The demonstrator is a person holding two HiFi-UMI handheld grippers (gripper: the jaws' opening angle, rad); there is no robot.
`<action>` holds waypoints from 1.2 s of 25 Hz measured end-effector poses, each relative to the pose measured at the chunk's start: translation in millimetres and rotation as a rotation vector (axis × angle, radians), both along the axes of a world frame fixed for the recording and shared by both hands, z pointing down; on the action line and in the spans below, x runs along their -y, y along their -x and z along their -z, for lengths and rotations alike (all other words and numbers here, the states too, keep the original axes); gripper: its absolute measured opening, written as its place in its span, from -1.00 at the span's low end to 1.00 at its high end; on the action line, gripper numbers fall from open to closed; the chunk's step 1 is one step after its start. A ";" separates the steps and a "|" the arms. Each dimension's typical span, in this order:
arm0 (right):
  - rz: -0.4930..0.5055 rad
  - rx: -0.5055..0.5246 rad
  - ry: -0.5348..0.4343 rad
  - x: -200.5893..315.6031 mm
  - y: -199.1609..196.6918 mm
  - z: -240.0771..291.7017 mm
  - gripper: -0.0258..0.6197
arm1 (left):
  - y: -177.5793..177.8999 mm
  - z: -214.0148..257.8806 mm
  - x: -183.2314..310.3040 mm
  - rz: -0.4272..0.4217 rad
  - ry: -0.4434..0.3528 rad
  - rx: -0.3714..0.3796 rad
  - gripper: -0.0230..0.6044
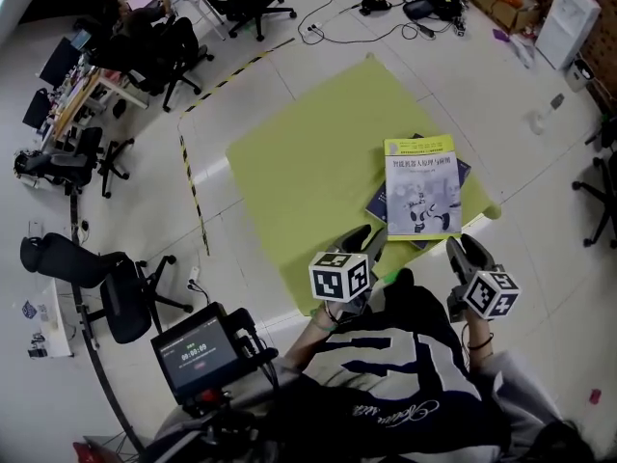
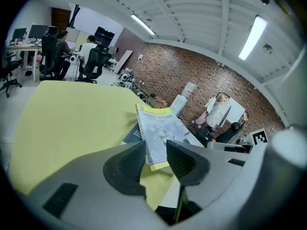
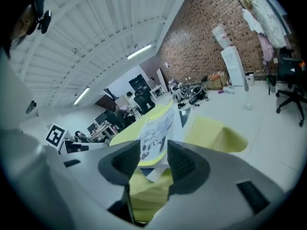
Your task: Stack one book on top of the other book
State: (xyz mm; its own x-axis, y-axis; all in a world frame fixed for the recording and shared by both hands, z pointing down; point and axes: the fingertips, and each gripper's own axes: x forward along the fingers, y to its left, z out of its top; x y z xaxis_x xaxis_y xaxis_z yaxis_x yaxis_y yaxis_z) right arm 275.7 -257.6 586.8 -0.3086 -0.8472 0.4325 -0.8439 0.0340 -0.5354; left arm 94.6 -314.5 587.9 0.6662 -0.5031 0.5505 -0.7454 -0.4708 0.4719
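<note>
The glossy yellow-and-white paperback (image 1: 421,186) lay flat on the dark blue book (image 1: 377,204) at the near right corner of the lime-green table (image 1: 289,152). Its long axis ran away from the person. Both grippers hung at the table's near edge, flanking the paperback's short edge and about equally near it. The left gripper (image 1: 368,240) and right gripper (image 1: 466,249) each had ribbed dark jaws spread, pinching nothing. The stack looked complete, two thin rectangular slabs slightly askew.
</note>
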 end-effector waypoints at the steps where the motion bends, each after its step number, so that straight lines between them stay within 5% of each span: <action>1: -0.013 -0.014 -0.031 -1.0 5.6 10.3 -0.41 | 2.9 5.6 -3.2 -0.012 -0.016 -0.010 -0.48; 7: -0.060 -0.060 -0.164 -19.7 61.8 60.9 -0.74 | 30.6 28.6 -30.8 -0.080 -0.058 -0.067 -0.48; 12: -0.072 -0.064 -0.183 -53.2 117.9 73.6 -0.91 | 68.5 38.2 -67.5 -0.130 -0.066 -0.078 -0.48; 21: -0.006 -0.032 -0.187 -112.2 197.8 81.2 -0.92 | 123.4 41.7 -124.2 -0.104 -0.054 -0.109 -0.89; 30: 0.073 -0.040 -0.191 -144.5 220.5 102.0 -0.93 | 124.3 66.1 -170.2 -0.109 -0.106 -0.129 -0.91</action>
